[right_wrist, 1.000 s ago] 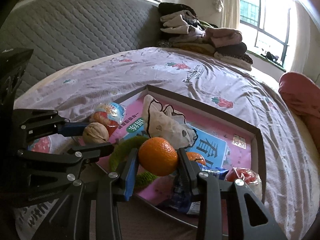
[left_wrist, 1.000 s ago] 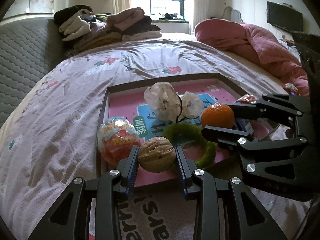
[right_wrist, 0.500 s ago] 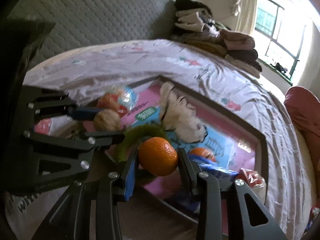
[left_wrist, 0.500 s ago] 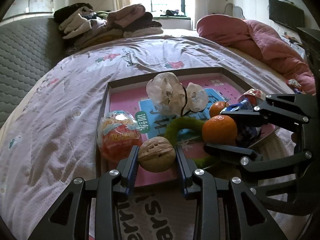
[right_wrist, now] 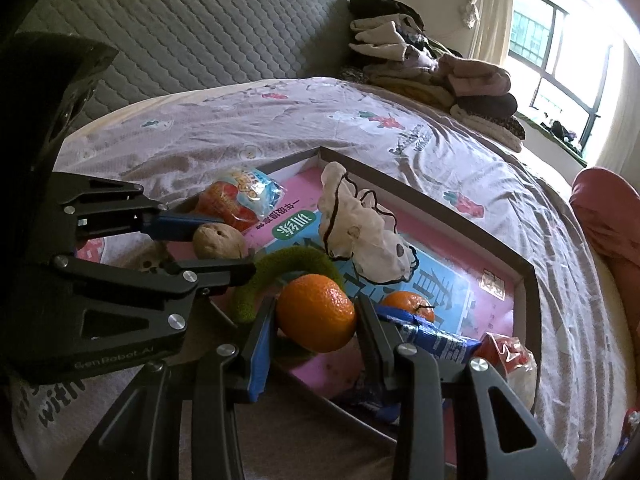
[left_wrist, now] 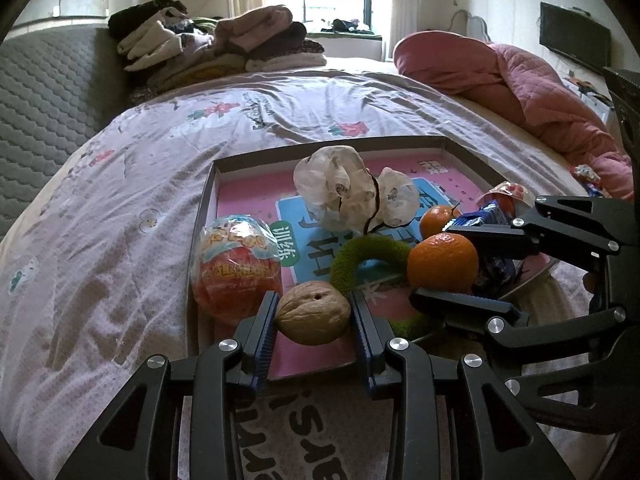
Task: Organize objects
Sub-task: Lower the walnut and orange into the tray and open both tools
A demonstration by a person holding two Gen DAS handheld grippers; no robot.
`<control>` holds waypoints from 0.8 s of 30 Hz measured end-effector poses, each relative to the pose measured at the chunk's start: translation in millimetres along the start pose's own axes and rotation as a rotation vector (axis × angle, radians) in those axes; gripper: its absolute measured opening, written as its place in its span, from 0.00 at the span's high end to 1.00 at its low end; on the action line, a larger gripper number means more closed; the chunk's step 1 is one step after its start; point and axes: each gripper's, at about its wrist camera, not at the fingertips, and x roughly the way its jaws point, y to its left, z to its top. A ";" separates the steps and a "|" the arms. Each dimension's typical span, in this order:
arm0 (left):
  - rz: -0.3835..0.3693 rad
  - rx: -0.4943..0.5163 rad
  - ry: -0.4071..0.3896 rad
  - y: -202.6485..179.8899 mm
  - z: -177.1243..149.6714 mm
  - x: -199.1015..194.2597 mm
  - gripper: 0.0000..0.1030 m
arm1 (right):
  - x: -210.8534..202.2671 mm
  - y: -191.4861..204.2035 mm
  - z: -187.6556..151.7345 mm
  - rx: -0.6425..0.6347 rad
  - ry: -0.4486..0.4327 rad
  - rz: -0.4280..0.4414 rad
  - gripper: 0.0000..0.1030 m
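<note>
A: Left tool (left_wrist: 313,312): you have the walnut (left_wrist: 313,313) pinched across its middle, jaws part-closed on it, held over the near edge of the tray (left_wrist: 202,240) on the bed.

B: Hard, light shell, likely slick; keep your grip centred.

A: Right tool (right_wrist: 316,316): you're clamped on the mandarin (right_wrist: 316,312), just above the tray, beside the green ring (right_wrist: 280,264).

B: Softer skin, probably bruises. Squeeze no harder.

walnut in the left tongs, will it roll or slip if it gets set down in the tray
The walnut is rounded, so it would probably roll a little on the tray, whose printed floor looks smooth and flat. Its shell looks hard and ridged, so the left tongs, pressing both sides, likely hold it without slipping. It probably won't crush.
</note>
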 end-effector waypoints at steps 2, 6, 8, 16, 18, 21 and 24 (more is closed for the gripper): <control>-0.002 -0.002 0.002 -0.1 0.2 0.4 0.66 | 0.0 0.0 0.0 0.001 0.000 0.000 0.62; -0.004 -0.005 0.003 0.5 0.5 0.4 0.66 | -0.5 -0.5 0.0 -0.002 0.002 -0.001 0.62; -0.006 -0.008 0.004 0.7 0.1 0.9 0.66 | -0.5 -0.8 0.0 -0.001 0.003 -0.001 0.62; -0.008 -0.015 0.009 3.0 1.0 0.7 0.66 | -0.3 -0.3 1.6 0.008 0.016 -0.012 0.62; -0.012 -0.017 0.013 4.0 1.2 0.4 0.66 | -0.5 -0.3 1.6 0.008 0.018 -0.013 0.62; -0.012 -0.023 0.016 5.8 1.1 0.2 0.66 | -1.6 -0.3 1.8 0.011 0.017 -0.019 0.62; -0.013 -0.030 0.019 7.3 1.6 0.3 0.66 | -3.1 -1.4 2.0 0.015 0.017 -0.024 0.61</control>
